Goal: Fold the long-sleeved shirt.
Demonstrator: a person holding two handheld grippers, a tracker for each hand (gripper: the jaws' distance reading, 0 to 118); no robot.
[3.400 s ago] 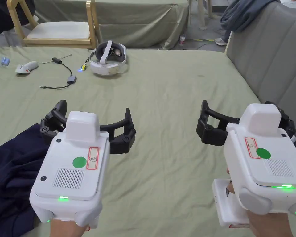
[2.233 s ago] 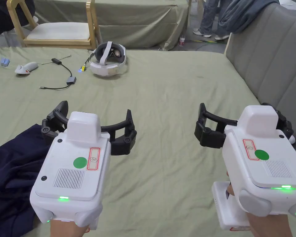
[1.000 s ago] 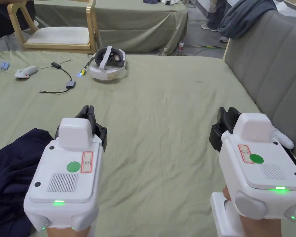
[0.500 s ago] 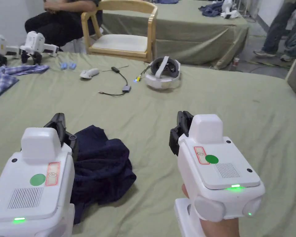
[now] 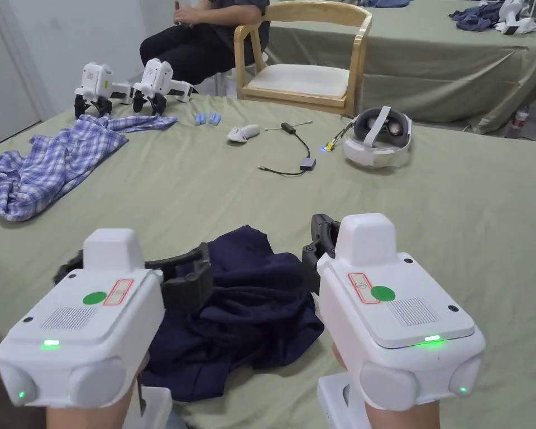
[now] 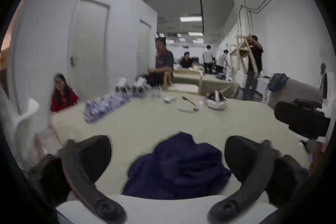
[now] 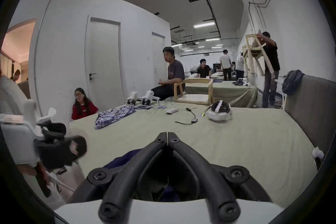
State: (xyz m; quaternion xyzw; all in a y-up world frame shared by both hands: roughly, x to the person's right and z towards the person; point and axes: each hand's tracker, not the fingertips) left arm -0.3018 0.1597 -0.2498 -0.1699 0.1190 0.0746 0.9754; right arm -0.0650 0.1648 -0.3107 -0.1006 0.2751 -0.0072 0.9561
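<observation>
Navy shirt (image 5: 250, 313) crumpled on green cloth (image 5: 456, 212), no legible writing

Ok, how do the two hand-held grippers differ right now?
The left hand-held gripper has its jaws spread wide, with the crumpled navy long-sleeved shirt showing between them; the right hand-held gripper has its jaws closed together, tips touching, on nothing. In the head view the left one sits at the shirt's left edge, the right one at its right edge. Both are white-bodied with black jaws and a lit green light, and neither holds the shirt.
</observation>
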